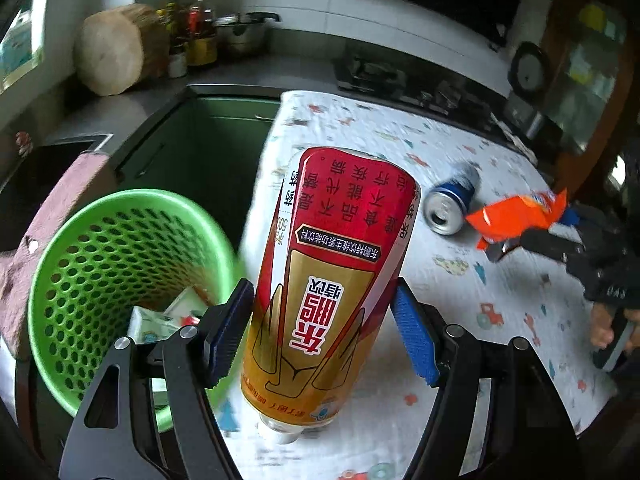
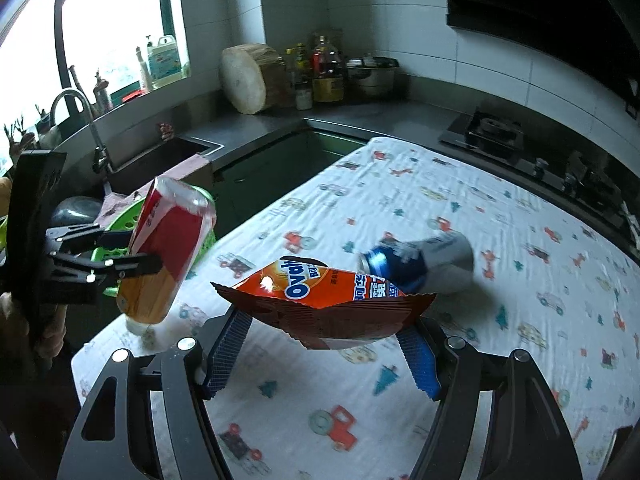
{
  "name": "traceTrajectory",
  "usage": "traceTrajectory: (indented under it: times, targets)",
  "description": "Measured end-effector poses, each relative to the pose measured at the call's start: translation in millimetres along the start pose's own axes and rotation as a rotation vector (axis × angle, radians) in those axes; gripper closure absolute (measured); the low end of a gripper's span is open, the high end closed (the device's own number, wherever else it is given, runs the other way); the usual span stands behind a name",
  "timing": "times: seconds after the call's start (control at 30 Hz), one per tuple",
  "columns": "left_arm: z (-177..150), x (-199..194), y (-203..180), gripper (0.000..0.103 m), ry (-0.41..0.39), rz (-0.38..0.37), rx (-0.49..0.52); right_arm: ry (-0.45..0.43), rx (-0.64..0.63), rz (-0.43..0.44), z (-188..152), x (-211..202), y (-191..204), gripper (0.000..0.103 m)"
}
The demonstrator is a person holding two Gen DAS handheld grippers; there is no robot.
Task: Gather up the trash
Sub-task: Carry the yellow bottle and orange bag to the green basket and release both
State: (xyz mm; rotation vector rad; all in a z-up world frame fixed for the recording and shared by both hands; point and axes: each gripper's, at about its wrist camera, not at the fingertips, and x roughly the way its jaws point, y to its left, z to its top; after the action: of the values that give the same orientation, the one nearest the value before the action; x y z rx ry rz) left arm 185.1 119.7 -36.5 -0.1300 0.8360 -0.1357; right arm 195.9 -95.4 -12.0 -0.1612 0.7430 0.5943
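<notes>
Kitchen, bench (image 2: 500,216) under printed cloth. Green basket (image 1: 120,216) at left edge already contains paper trash. Left tool (image 1: 320,320) clamps inverted bottle (image 1: 332,272) near basket; right tool (image 2: 324,344) clamps orange wrapper (image 2: 320,292). Blue can (image 2: 420,264) remains mid-bench, uncollected.

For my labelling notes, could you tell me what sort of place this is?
Most likely a home kitchen: a sink with a faucet, a gas stove, and a round chopping block beside sauce bottles.

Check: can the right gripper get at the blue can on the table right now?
Probably not yet. The right gripper is shut on the orange snack wrapper, so its jaws are occupied. The blue can lies on its side just beyond, nothing between them.
</notes>
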Motion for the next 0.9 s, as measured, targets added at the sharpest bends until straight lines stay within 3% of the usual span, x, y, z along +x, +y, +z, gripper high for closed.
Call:
traceTrajectory:
  times: [0.5, 0.9]
  targets:
    - [22.1, -22.2, 94.6, 0.035, -0.061, 0.088, -0.137, 0.041, -0.081, 0.127, 27.6, 55.5, 82.0, 0.035]
    - [7.7, -14.0, 159.2, 0.034, -0.040, 0.200, -0.257, 0.078, -0.134, 0.227, 40.5, 100.5, 144.0, 0.035]
